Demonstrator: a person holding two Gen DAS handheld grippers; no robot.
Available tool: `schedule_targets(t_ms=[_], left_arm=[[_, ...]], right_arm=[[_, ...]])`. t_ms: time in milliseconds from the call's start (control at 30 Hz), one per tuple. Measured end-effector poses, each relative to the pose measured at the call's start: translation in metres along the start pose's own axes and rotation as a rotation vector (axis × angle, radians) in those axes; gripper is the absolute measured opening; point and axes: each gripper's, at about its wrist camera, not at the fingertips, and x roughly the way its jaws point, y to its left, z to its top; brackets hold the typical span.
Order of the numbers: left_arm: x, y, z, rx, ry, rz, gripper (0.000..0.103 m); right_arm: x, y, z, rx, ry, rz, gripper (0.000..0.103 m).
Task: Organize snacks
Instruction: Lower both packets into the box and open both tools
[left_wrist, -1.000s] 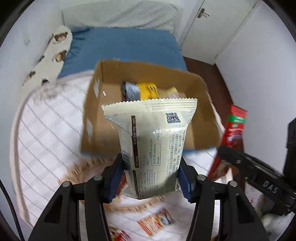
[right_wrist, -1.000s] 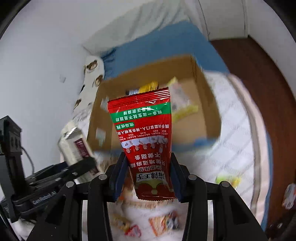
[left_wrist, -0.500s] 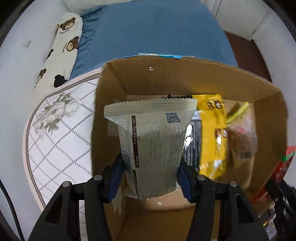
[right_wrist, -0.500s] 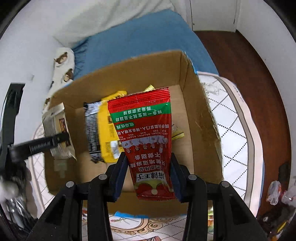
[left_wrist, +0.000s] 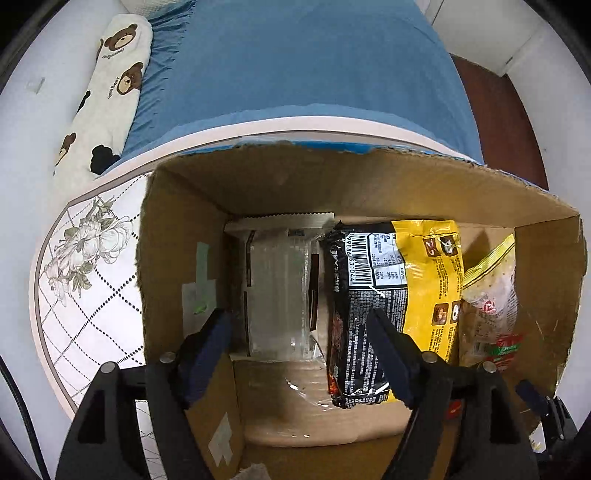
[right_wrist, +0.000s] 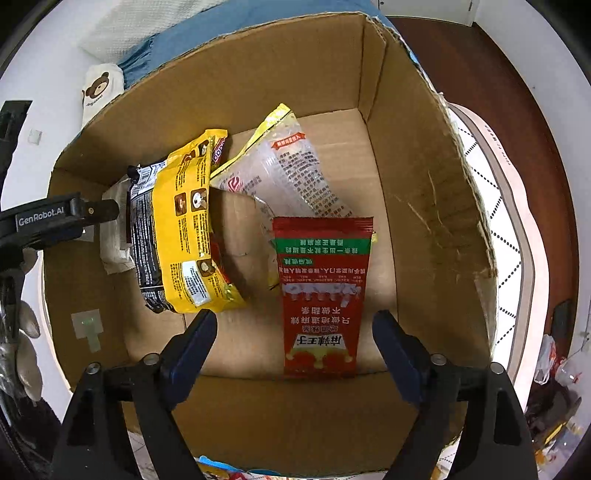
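We hold both grippers over the open cardboard box (left_wrist: 369, 184), and each has its jaws spread apart with nothing between them.

Through the left wrist view, our left gripper (left_wrist: 299, 354) looks down into the left end of the box. The silver-white packet (left_wrist: 277, 288) lies flat on the box floor just beyond the blue-padded fingers (left_wrist: 207, 347), close against the left wall and free of both pads. Just to its right stands the black and yellow packet (left_wrist: 399, 295), barcode side facing us, on its edge and leaning. Farther right, a clear packet with a yellow rim (left_wrist: 487, 295) rests near the right wall, and a corner of the red packet (left_wrist: 506, 345) peeks out at its near end.

Through the right wrist view, our right gripper (right_wrist: 295, 343) hangs above the near middle of the box (right_wrist: 424, 184). The red packet (right_wrist: 321, 295) lies flat on the floor between the spread fingers (right_wrist: 192, 343), touching neither, with its far end overlapping the clear packet (right_wrist: 291, 173). To the left, the black and yellow packet (right_wrist: 181, 232) stands on edge, and beyond it a strip of the silver-white packet (right_wrist: 114, 229) shows beside the tip of the left gripper (right_wrist: 62, 218).

The box sits on a white quilted mat with a flower print (left_wrist: 88, 258). Beyond the far wall lies a blue sheet (left_wrist: 295, 59), with a bear-print pillow (left_wrist: 107, 88) at its left.
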Motion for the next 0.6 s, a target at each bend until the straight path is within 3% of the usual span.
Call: schedule_targets(t_ms=[200,600], left_arm=[[-0.022,0.001,-0.023,-0.031,-0.068,-0.027,0.075],[-0.084,-0.009,-0.121,-0.015,-0.311,-0.026,0.075]], right_arm=[[-0.018,0.002,-0.003,-0.024,-0.061,-0.018,0.088],[-0.058,0.008,-0.052,-0.088,-0.250,-0.046,0.088]])
